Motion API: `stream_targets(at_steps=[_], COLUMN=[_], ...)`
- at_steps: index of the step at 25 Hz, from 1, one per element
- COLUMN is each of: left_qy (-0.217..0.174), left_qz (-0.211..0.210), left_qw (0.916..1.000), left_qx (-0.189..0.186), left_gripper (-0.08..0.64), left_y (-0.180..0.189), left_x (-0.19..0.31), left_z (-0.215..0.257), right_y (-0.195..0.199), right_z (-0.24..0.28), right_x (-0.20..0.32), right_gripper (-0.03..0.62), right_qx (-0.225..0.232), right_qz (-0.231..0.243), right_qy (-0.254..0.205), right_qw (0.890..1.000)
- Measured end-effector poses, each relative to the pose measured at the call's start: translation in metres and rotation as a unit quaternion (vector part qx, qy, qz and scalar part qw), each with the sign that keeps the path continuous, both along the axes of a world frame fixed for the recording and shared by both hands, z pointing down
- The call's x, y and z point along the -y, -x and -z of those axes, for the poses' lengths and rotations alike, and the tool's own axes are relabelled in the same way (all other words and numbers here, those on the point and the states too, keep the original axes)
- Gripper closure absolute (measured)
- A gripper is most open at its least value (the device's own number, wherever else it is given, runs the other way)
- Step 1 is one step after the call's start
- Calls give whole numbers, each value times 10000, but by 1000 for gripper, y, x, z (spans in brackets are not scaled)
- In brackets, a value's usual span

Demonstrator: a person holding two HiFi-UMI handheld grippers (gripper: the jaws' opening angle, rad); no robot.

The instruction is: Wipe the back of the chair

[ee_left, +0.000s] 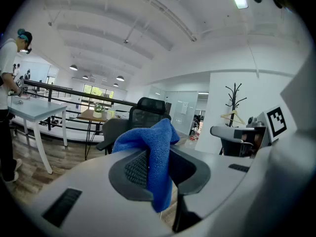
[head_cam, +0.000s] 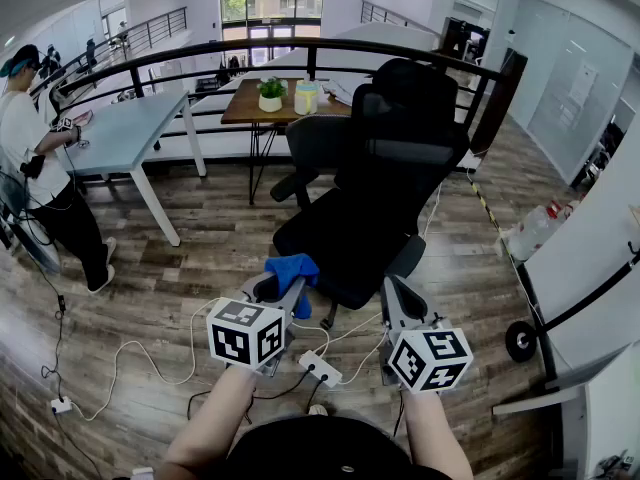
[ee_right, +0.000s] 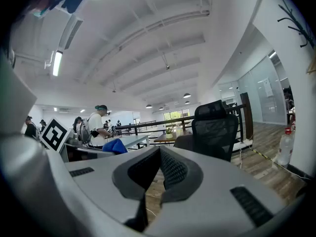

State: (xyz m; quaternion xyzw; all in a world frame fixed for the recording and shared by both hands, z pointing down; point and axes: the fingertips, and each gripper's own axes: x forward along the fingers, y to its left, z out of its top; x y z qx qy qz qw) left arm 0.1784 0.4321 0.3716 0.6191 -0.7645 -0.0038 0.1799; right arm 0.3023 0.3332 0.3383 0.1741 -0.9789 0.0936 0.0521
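Straight ahead of the person, the black chair (head_cam: pixel 375 183) stands on the wooden floor (head_cam: pixel 190 258), between them and the wooden desk (head_cam: pixel 250 108) by the railing. Its tall backrest (head_cam: pixel 405 158) runs upright, topped by a headrest. Both tools are held low, well short of it. The left gripper (head_cam: pixel 284 296) has its jaws clamped on a blue cloth (head_cam: pixel 291 268), which bunches above the jaws and hangs below them. The right gripper (head_cam: pixel 396 298) has its jaws together with nothing in them. Seen along the left gripper, the chair sits squarely beyond the cloth, so the cloth side is already aimed. I'd judge the move needs a reach forward and upward, then strokes along the backrest's height. With only 1 cloth, the right tool looks spare.
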Motion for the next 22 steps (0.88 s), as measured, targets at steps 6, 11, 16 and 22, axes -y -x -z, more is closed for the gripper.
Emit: stream_targets(at_steps=[6, 11, 16, 22], left_qy=[-137, -142, -87, -64], left_qz=[-102, -38, 47, 269], left_qw=[9999, 9999, 9999, 9994], left_qx=[19, 37, -36, -191], left_gripper=[474, 474, 474, 474], left_y=[7, 15, 21, 33], left_x=[10, 13, 22, 29], left_z=[4, 5, 0, -11], right_y=[8, 14, 23, 38], right_z=[-8, -16, -20, -24], right_x=[0, 4, 16, 24], right_gripper=[566, 566, 566, 565], right_qx=[18, -52, 5, 107], right_qz=[75, 188, 244, 594], right_qy=[40, 74, 225, 332], right_qw=[10000, 9998, 9994, 9976])
